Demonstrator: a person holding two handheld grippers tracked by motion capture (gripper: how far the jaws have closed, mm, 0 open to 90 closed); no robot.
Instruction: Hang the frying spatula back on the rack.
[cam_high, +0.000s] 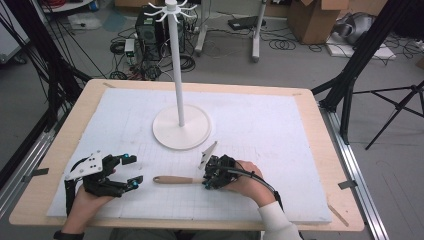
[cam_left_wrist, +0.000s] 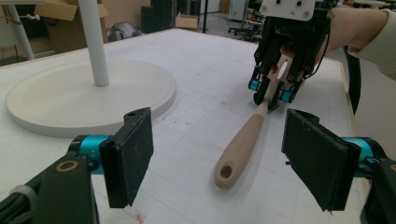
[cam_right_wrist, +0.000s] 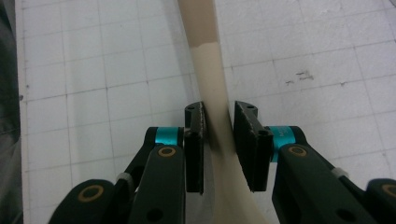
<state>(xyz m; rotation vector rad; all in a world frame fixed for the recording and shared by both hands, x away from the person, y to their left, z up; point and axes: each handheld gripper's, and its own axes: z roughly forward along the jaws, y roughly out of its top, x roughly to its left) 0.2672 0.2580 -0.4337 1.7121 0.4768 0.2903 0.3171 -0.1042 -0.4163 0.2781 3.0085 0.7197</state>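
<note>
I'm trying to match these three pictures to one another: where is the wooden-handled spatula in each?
High view: the spatula lies on the table's white mat, low centre, handle end pointing left, between the two grippers.
Left gripper view: centre right, handle end with its hole nearest, running away to the right gripper.
Right gripper view: centre, running up from between the black fingers, which close on its neck.
Shared landmark: the mat's grid lines.

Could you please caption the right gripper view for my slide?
Right gripper jaws pinching the pale spatula's neck over the gridded mat.
</note>
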